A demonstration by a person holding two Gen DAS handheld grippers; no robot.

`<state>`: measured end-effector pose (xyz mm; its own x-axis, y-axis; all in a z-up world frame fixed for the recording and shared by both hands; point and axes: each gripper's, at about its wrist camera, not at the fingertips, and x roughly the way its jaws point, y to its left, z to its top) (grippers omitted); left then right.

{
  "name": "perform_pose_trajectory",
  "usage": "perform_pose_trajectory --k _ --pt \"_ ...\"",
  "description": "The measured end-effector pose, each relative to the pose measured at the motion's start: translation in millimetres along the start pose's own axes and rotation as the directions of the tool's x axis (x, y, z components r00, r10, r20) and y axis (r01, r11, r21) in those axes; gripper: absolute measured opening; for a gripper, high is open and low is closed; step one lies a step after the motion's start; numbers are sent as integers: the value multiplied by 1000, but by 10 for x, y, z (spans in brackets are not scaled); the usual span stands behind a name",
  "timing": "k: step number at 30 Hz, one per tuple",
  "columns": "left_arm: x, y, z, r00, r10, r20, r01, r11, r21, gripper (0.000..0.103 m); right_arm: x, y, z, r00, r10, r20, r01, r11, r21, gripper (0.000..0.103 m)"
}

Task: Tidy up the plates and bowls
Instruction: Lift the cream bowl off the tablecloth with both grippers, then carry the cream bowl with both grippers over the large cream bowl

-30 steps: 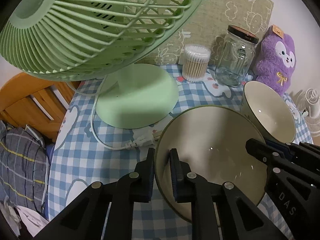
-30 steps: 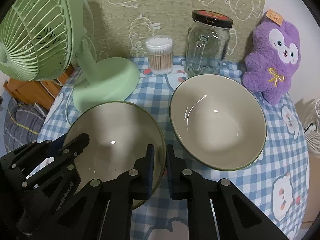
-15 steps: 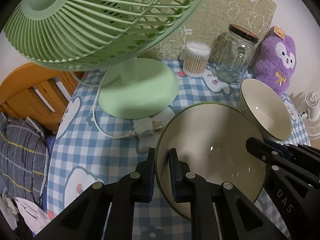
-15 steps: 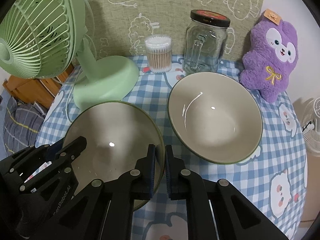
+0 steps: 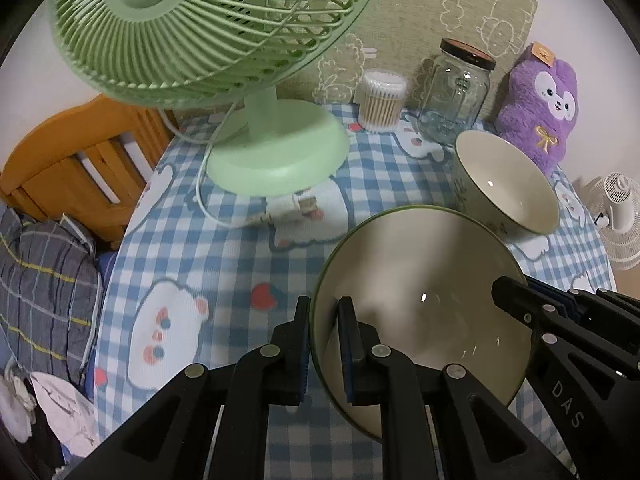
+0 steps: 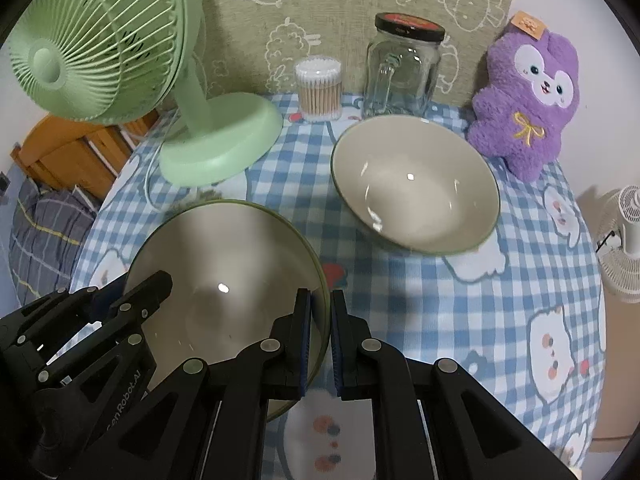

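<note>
The left gripper (image 5: 324,344) and the right gripper (image 6: 320,336) are each clamped on opposite sides of the rim of a green-edged cream ceramic bowl (image 5: 420,312), held between them over the blue-checked tablecloth (image 6: 460,300). A second matching cream bowl (image 6: 416,184) rests on the cloth ahead of the right gripper, just before a lidded glass jar (image 6: 404,72).
</note>
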<state>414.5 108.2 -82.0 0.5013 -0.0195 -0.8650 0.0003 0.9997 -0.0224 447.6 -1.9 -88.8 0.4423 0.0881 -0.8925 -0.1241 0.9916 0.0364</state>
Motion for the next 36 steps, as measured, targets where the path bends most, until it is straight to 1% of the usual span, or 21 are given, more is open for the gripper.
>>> perform_pose_trajectory --k 15,20,31,36 --pt "-340 -75 -465 1000 9 -11 -9 1000 -11 10 -322 44 -489 1000 14 -12 -15 1000 -26 12" --pt "-486 -120 -616 1000 4 -10 -4 1000 -16 10 -473 25 -640 1000 18 -1 -18 999 -30 12" --pt "-799 -220 -836 1000 -2 1 2 1000 -25 10 -778 -28 -907 1000 28 9 -28 999 -40 12" --pt "-915 -276 -926 1000 -9 -11 8 1000 -27 10 -921 -53 -993 1000 21 13 -21 999 -45 12"
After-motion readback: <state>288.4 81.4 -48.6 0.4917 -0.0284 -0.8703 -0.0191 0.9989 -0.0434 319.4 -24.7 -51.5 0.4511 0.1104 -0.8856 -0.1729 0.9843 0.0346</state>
